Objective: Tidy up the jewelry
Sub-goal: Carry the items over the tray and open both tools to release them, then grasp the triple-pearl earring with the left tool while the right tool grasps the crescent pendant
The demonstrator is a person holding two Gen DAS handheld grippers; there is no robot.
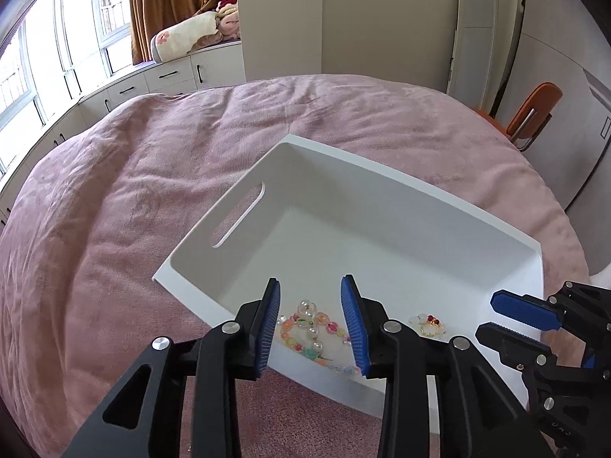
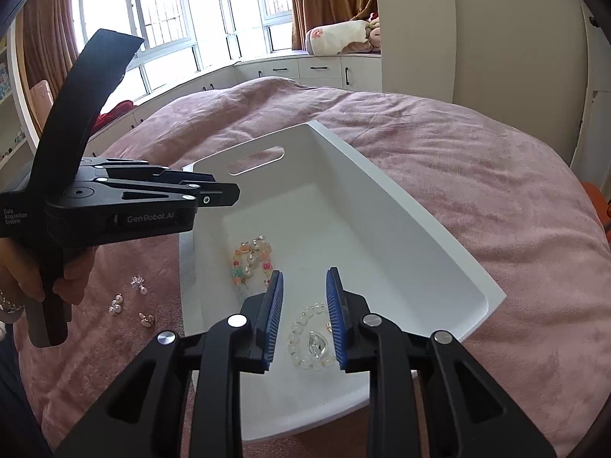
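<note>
Both your grippers hover over the white bin (image 2: 401, 206) on the bed, jaws apart and empty. Inside it lie a colourful bracelet (image 2: 252, 259) and a clear bracelet (image 2: 309, 339). Earrings (image 2: 130, 301) remain outside, left of it.

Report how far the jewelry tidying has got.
Done: the colourful beaded bracelet and the clear bead bracelet lie in the white bin. In hand: nothing; the left gripper and right gripper hang open above them. Left: the pearl earrings and other small pieces on the pink blanket beside the bin.
</note>
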